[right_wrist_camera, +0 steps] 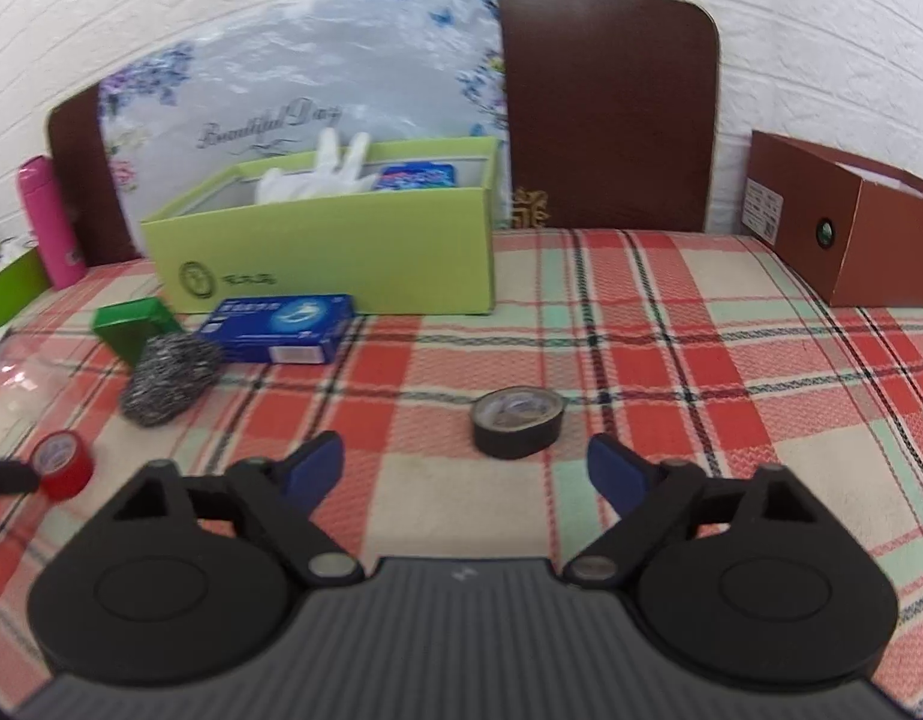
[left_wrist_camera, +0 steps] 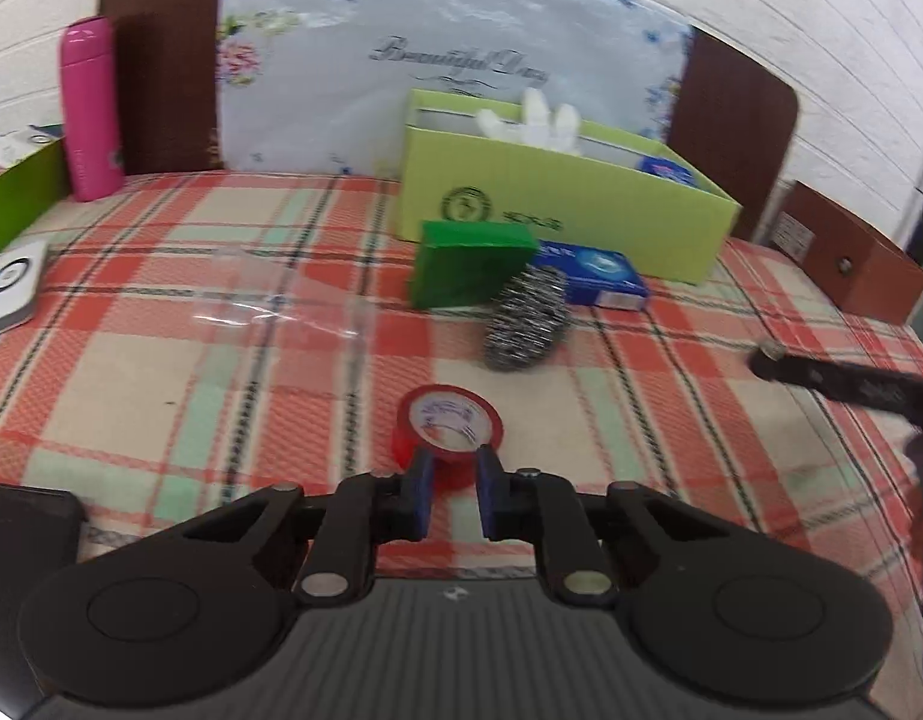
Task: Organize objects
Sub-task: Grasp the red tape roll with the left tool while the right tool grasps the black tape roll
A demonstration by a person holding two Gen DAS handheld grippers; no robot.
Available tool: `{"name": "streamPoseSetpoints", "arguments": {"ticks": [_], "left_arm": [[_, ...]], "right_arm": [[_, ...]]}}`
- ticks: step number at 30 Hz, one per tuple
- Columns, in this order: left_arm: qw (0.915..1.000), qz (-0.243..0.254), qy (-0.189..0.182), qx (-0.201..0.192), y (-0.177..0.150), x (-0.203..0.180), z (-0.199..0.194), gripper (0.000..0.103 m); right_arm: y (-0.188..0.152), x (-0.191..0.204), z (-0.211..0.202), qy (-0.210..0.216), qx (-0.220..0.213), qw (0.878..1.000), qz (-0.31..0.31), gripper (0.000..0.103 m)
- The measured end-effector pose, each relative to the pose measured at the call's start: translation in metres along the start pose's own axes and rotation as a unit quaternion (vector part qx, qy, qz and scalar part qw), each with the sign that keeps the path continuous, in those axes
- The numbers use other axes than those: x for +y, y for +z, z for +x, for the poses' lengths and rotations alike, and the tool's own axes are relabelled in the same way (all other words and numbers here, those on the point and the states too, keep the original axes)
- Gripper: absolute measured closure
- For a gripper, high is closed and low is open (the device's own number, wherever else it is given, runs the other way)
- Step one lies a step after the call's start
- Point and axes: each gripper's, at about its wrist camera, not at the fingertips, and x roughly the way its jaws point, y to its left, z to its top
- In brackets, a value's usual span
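A red tape roll [left_wrist_camera: 448,429] lies on the plaid cloth, and my left gripper [left_wrist_camera: 452,459] has its blue fingers at the roll's near edge, closed down to a narrow gap around it. The roll also shows in the right wrist view [right_wrist_camera: 61,463], with a left finger tip beside it. My right gripper [right_wrist_camera: 464,468] is open and empty, just short of a black tape roll [right_wrist_camera: 517,421]. A steel scourer [left_wrist_camera: 526,319], a green box [left_wrist_camera: 470,264] and a blue box [left_wrist_camera: 599,270] lie in front of an open lime-green carton [left_wrist_camera: 557,210] that holds white gloves [right_wrist_camera: 317,177].
A pink bottle [left_wrist_camera: 89,108] and a green tissue box [left_wrist_camera: 17,198] stand at far left, with a clear plastic bag [left_wrist_camera: 281,300] and a white device [left_wrist_camera: 11,282] nearby. A brown carton [right_wrist_camera: 845,222] stands at far right. A headboard and wall close the back.
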Motion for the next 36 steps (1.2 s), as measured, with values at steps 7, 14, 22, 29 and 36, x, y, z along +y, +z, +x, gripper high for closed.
{"name": "streamPoseSetpoints", "arguments": {"ticks": [7,14,22,29,36], "left_arm": [[1.0,0.003,0.006,-0.002,-0.001,-0.007,0.002,0.088],[0.9997,-0.011,0.019,-0.004,0.006,-0.005,0.011,0.08],[0.9988,-0.027,0.04,-0.002,0.013,-0.004,0.027,0.045],[0.9994,-0.006,0.033,0.007,0.015,-0.009,0.039,0.055],[0.9991,0.005,0.042,0.011,0.017,-0.013,0.047,0.054]], "right_arm": [[0.013,-0.009,0.039,-0.016,0.029,0.999,0.026,0.029],[0.012,0.003,0.045,0.03,0.039,0.999,0.009,0.063],[-0.021,0.048,0.0,0.126,0.033,0.987,-0.094,0.063],[-0.025,0.064,-0.008,0.129,0.03,0.984,-0.12,0.063],[-0.026,0.065,-0.006,0.115,0.028,0.986,-0.115,0.058]]}}
